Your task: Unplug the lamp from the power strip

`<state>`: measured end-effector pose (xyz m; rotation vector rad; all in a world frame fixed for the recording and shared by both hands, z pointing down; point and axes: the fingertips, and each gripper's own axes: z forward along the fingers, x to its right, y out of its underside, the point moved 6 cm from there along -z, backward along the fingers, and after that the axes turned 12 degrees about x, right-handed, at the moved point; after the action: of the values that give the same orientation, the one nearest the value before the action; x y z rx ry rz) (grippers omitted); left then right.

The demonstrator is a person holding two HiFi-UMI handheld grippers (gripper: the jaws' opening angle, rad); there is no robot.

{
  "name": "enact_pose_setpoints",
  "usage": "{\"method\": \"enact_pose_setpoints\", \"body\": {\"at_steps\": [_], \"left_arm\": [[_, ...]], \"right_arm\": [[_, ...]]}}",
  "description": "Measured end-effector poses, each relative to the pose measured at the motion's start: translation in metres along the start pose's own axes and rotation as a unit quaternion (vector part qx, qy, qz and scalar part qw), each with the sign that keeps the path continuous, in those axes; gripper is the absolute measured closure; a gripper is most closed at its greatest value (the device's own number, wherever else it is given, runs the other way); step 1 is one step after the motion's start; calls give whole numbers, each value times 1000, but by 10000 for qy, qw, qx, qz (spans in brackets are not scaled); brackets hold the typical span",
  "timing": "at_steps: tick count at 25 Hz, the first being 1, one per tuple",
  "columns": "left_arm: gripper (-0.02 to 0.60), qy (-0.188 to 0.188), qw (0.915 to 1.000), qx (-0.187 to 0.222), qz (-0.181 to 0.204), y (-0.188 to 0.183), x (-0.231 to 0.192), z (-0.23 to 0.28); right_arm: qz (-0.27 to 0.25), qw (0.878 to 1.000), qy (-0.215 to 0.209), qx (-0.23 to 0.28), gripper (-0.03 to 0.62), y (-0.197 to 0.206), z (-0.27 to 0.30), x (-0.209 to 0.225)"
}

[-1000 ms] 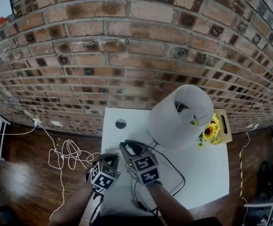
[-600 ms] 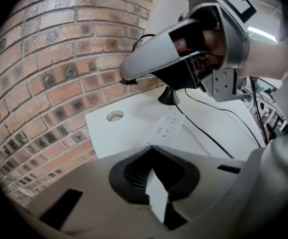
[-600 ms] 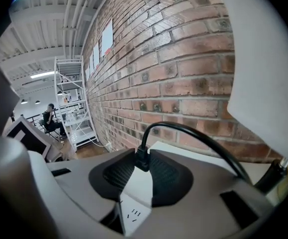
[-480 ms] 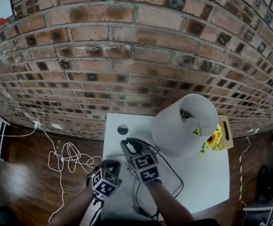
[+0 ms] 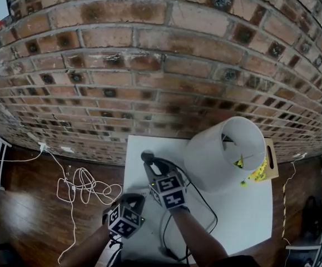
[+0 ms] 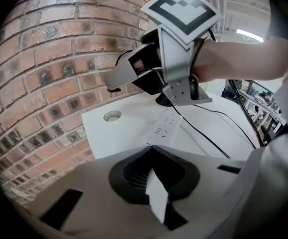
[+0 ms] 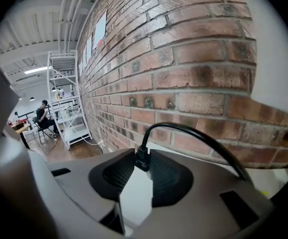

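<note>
Holding plug (image 7: 142,159) clear of strip (image 6: 168,128), over back-left corner of worktop (image 5: 244,216) | right gripper (image 7: 143,156) fingers (image 7: 114,176) pinch plug | left gripper (image 6: 147,148) fingers (image 6: 134,173) pressed together by strip | unplugging looks done, only setting plug down remains

The head view looks steeply down from above on the white tabletop (image 5: 244,216) against a brick wall (image 5: 149,65). The left gripper view, low and close over that tabletop, faces the wall and the right gripper (image 6: 115,83). The right gripper view looks along the same wall from close by.
</note>
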<state>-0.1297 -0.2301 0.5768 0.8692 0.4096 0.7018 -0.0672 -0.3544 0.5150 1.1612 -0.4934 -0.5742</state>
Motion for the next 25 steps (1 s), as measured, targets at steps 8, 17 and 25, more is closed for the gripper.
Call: {"method": "enact_pose_setpoints", "body": {"at_steps": [8,17,25], "left_arm": [[554,270,9996,-51,-18,0,-3,0],[555,482,9985,-200,-190,0,-8,-1],[555,542,9981,-200,-221,-2,-7,1]], "right_arm": [[-13,9996,89,-252,494,14,30,13],[-101,9964,-77,-841,491,30,63,20],[-294,9919,-120,-1229,488,42,74,27]]}}
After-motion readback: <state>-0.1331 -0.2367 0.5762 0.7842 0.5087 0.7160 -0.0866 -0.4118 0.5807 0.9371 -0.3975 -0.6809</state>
